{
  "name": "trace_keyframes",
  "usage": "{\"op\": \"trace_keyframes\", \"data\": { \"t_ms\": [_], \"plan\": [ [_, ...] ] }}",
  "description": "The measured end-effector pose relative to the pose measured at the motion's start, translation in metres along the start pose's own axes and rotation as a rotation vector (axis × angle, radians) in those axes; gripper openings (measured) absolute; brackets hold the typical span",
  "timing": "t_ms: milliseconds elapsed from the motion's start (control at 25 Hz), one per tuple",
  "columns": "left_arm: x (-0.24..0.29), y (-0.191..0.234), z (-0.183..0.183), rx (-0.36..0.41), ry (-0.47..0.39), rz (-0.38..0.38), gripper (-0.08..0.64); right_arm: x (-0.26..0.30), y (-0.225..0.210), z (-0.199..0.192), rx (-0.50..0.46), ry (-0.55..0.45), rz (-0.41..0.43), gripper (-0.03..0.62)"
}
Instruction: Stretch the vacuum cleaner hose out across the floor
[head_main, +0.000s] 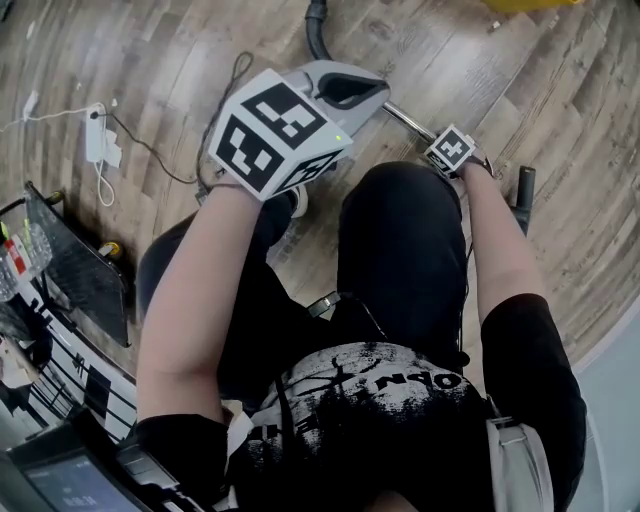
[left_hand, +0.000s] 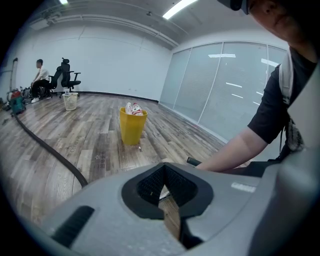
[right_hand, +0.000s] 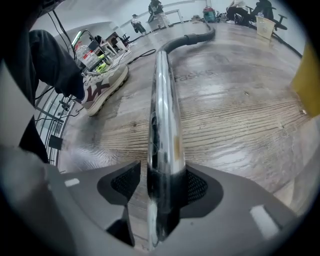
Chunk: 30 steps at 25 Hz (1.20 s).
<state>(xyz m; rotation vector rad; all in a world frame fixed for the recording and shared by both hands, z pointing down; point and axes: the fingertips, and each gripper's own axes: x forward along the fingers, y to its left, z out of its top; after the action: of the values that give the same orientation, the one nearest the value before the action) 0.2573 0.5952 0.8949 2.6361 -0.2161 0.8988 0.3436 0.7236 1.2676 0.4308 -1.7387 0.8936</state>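
The wooden floor (right_hand: 240, 115) is the bed for all of this. The black vacuum hose (right_hand: 200, 35) already lies on it, running well ahead of the right gripper and away towards the far end of the room. I'd judge most of the stretching done, since the hose shows no coils in either gripper view.

The chrome wand tube (right_hand: 162, 125) joins that hose and comes straight back to me, flat along the boards. It is the rigid end, so it makes sense as the part to hold while drawing the hose out.

The left gripper (head_main: 375, 95) hangs above the floor with its jaws pressed together on nothing. The hose passes off to its left, well apart. I read it as parked there to keep out of the way, because this job needs only one hand.

The right gripper (right_hand: 160, 185) points steeply down and straddles the wand tube. Its jaws are spread, with the tube between them and a strip of floor showing between the tube and the left pad, so nothing is pinched. That looks to me like a tube set down rather than carried.

A shoe (right_hand: 102, 85) stands to the left of the right gripper, beside the tube and clear of it.
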Motion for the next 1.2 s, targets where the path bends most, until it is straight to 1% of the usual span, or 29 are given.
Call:
{"op": "trace_keyframes", "data": {
  "t_ms": [40,120,240,400,560,600,640,680,760,840,880,960,1000,1080,1200],
  "plan": [
    [0.001,-0.001,0.000,0.000,0.000,-0.001,-0.002,0.000,0.002,0.000,-0.001,0.003,0.004,0.259],
    [0.002,-0.003,0.001,0.003,0.001,-0.002,-0.002,0.000,0.004,-0.001,0.007,0.009,0.002,0.288],
    [0.002,-0.006,0.002,0.014,0.001,-0.006,-0.002,-0.007,-0.004,-0.003,0.025,0.007,-0.042,0.314],
    [0.005,-0.006,-0.001,0.028,0.011,-0.012,-0.002,-0.014,-0.013,-0.019,0.034,0.029,-0.058,0.299],
    [0.009,-0.006,0.000,0.031,0.017,-0.018,-0.002,-0.019,-0.015,-0.031,0.039,0.037,-0.052,0.282],
    [0.010,-0.009,0.000,0.037,0.020,-0.023,-0.002,-0.021,-0.013,-0.032,0.029,0.036,-0.052,0.299],
    [0.011,-0.011,-0.001,0.044,0.026,-0.028,-0.002,-0.024,-0.012,-0.030,0.016,0.030,-0.058,0.281],
    [0.012,-0.012,-0.003,0.052,0.035,-0.032,-0.002,-0.028,-0.012,-0.025,0.007,0.015,-0.068,0.250],
    [0.014,-0.010,-0.005,0.058,0.047,-0.036,-0.002,-0.040,-0.017,-0.008,0.014,-0.042,-0.088,0.235],
    [0.015,-0.008,-0.004,0.058,0.048,-0.043,-0.002,-0.056,-0.023,0.014,0.033,-0.130,-0.115,0.176],
    [0.015,-0.007,-0.003,0.058,0.045,-0.045,-0.002,-0.065,-0.027,0.026,0.043,-0.182,-0.135,0.135],
    [0.015,-0.006,-0.002,0.061,0.041,-0.044,-0.002,-0.086,-0.035,0.050,0.066,-0.289,-0.174,0.014],
    [0.015,-0.005,-0.002,0.062,0.042,-0.043,-0.002,-0.095,-0.037,0.061,0.080,-0.340,-0.177,0.008],
    [0.016,-0.005,0.000,0.066,0.044,-0.042,-0.002,-0.112,-0.033,0.080,0.102,-0.435,-0.157,0.008],
    [0.017,-0.006,0.004,0.075,0.037,-0.049,-0.002,-0.138,-0.023,0.102,0.110,-0.556,-0.137,0.006]
  ]
}}
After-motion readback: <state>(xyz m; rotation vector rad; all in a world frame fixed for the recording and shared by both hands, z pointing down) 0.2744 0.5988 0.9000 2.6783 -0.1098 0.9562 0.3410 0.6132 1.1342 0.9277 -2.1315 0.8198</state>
